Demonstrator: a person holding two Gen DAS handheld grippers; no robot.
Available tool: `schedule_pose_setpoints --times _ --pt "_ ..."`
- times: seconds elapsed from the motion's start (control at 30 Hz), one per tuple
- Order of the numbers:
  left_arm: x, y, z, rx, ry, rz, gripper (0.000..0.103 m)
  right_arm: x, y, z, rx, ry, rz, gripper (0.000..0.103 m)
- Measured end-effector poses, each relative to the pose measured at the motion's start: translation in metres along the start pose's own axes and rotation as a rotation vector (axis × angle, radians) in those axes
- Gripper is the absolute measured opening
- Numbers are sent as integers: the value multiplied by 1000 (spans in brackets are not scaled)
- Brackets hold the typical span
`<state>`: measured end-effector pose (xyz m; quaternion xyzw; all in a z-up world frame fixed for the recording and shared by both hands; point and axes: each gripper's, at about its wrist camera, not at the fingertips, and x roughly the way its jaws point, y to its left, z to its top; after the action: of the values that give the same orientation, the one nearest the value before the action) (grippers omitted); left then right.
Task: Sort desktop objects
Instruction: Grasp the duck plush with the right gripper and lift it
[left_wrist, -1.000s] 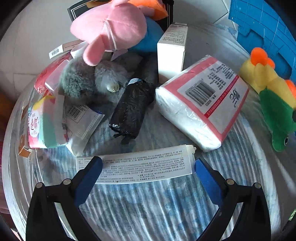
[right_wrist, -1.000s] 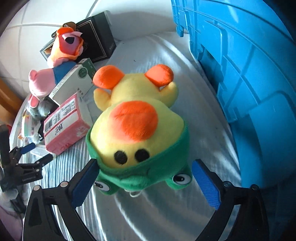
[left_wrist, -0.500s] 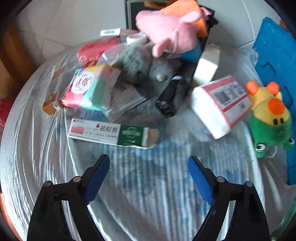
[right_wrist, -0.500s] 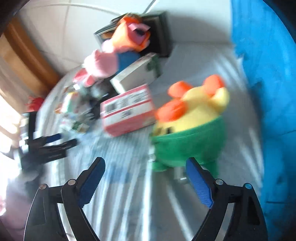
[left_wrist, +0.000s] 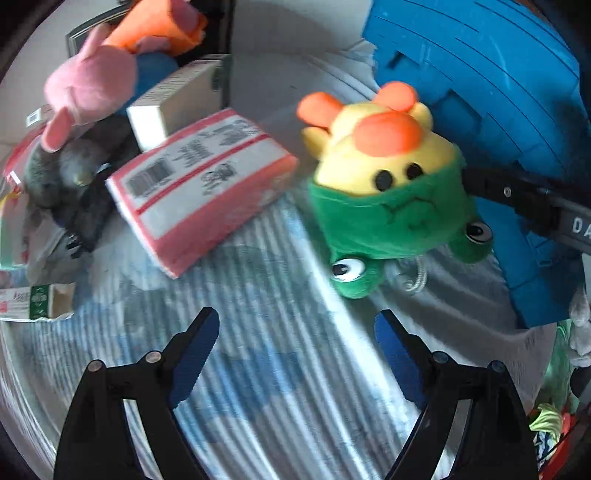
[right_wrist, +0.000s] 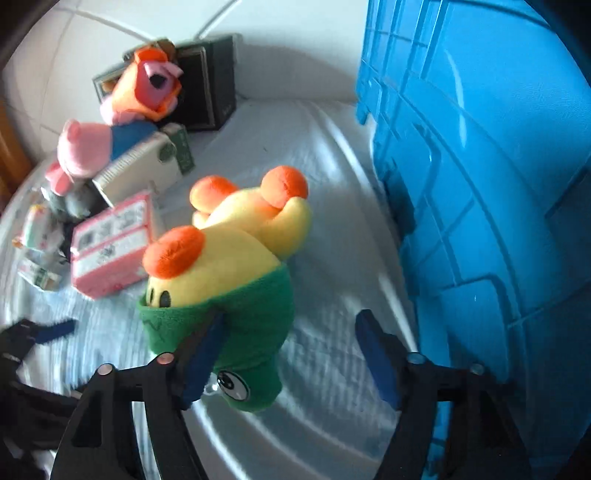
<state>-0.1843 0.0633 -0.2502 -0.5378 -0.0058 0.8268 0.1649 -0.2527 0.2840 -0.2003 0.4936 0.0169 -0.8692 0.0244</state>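
Both views are bright with daylight and curve hard at the rim, where black corners close in. In the left wrist view, strips of light and shadow stripe the pale cloth-covered worktop (left_wrist: 280, 306), and the pink-edged wrapped tissue pack (left_wrist: 199, 184) is smeared by motion blur. The yellow-and-green frog-hooded plush toy (left_wrist: 391, 173) reads fairly sharp and casts a soft shadow below itself. In the right wrist view, the glossy blue plastic crate (right_wrist: 480, 192) carries white glare streaks and bows outward. The far left clutter is soft and streaked, and the worktop near the bottom blooms almost white.
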Motion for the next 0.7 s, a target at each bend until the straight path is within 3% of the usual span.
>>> schedule_pose_setpoints --times 0.13,0.17,0.2,0.23,0.27,0.4,0.5,0.6,0.7 --pt "25 -29 22 60 -10 8 86 -2 5 1 -17 6 7 75" --pt "33 -32 27 67 0 23 79 1 5 1 -5 13 19 75" --pt "41 -33 30 72 16 28 42 3 3 2 16 19 38 75" --pt "47 -31 33 73 36 23 31 6 0 2 31 30 62 75" --pt "44 -29 34 75 18 21 31 13 -2 4 42 57 83 73" --pt "27 2 26 67 -9 98 28 25 4 1 92 133 214 42" --pt "1 52 21 -3 -36 200 21 32 30 -14 106 189 317 40" --pt "-21 90 17 -78 -31 258 21 44 66 -22 89 195 341 40" --pt "-54 92 9 -124 -88 250 24 45 87 -22 96 161 394 42"
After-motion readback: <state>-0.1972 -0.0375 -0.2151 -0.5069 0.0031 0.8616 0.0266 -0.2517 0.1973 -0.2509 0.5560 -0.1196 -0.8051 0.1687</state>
